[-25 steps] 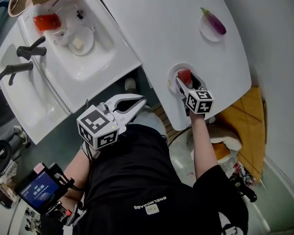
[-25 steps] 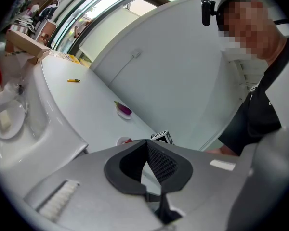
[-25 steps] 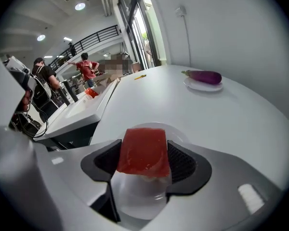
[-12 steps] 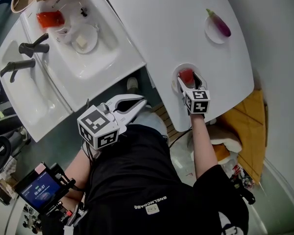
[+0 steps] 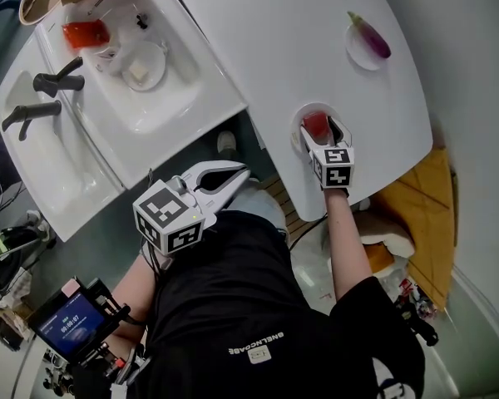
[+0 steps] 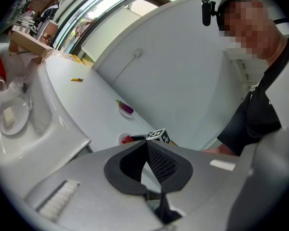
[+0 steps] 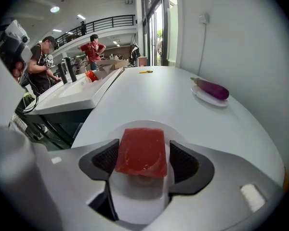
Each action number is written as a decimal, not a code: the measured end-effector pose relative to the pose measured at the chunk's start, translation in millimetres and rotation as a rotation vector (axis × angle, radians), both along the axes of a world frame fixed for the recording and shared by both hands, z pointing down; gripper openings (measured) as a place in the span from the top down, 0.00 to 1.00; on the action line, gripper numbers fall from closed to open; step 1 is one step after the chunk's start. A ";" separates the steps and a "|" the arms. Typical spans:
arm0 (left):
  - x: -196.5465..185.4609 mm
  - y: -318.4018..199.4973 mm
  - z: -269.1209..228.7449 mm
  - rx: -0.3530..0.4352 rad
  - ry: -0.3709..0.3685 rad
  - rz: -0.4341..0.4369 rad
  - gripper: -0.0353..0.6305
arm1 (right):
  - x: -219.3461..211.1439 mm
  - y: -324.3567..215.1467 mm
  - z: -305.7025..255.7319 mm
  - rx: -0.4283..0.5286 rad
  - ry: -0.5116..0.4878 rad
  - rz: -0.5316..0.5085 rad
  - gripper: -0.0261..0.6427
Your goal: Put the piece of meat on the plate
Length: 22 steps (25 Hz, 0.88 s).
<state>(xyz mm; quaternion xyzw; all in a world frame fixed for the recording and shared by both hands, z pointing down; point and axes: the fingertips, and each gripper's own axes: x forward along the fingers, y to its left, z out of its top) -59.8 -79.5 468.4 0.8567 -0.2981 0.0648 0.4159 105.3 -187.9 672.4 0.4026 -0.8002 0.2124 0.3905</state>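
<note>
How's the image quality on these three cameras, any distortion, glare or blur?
Head view: evenly lit, sharp, no glare on the white table. Left gripper view: heavy fisheye bending, dark corners, washed-out windows, a mosaic patch top right. Right gripper view: same fisheye and dark corners, yet the piece of meat on the plate is crisp.

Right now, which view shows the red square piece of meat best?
The right gripper view: the red square piece of meat lies close and central on the white plate. The head view shows the meat small; the left gripper view shows only a sliver.
</note>
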 end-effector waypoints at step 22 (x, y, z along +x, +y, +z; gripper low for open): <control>33.6 -3.2 -20.4 0.083 0.022 0.119 0.92 | 12.5 19.9 -85.5 0.110 -0.243 0.189 0.64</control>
